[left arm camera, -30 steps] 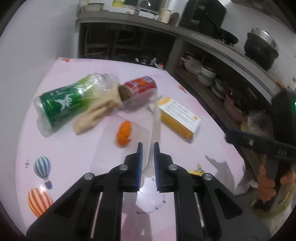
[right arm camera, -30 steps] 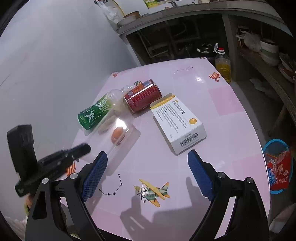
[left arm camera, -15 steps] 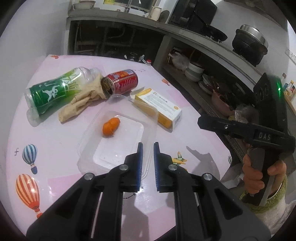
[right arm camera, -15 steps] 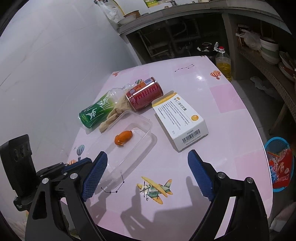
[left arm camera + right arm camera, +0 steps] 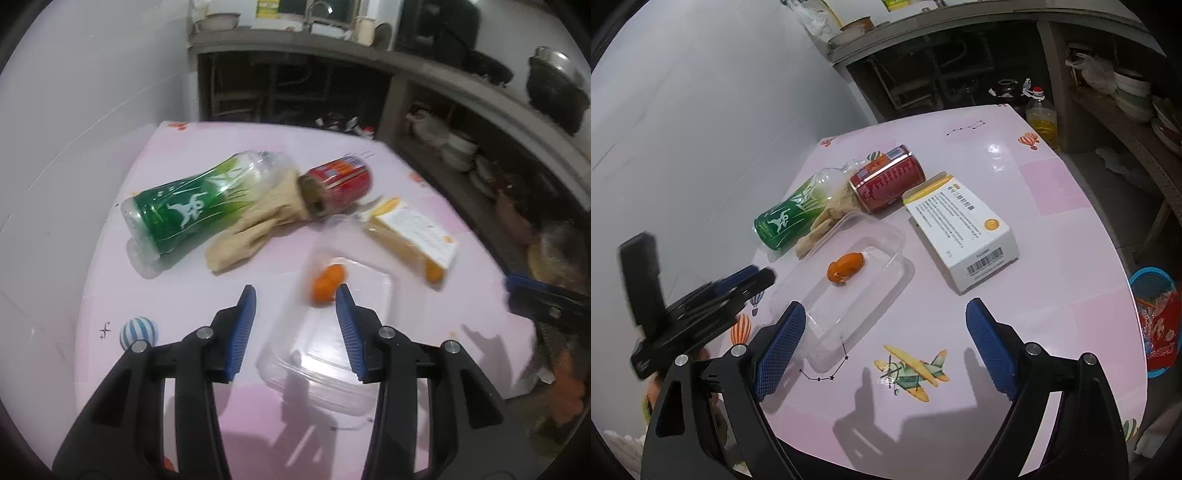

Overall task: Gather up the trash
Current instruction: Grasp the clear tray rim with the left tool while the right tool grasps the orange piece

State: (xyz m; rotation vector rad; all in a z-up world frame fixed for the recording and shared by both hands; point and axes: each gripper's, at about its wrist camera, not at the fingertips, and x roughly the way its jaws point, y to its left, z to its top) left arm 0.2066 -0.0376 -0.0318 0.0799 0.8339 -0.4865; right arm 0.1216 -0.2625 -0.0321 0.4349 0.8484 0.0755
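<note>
1. Five bits of trash lie together mid-tabletop [image 5: 1052, 236]: bottle [image 5: 192, 206], cloth [image 5: 258, 225], can [image 5: 340, 184], box [image 5: 960, 225], and a clear tray [image 5: 842, 284] holding an orange scrap [image 5: 846, 271].
2. Left claw [image 5: 295, 325] is opening, nothing pinched; the tray's near rim lies between its jaws in the left view. Closing on thin plastic may buckle it or tip the scrap out.
3. Right claw [image 5: 886, 350] hangs spread wide and empty, near the tray's right side. Both claws crowd that tray and could collide.
4. Bottle and can lie on their sides touching the cloth; a nudge may roll them off.
5. The bin [image 5: 1156, 317] stands on the floor at far right, so dropped pieces could miss it.
</note>
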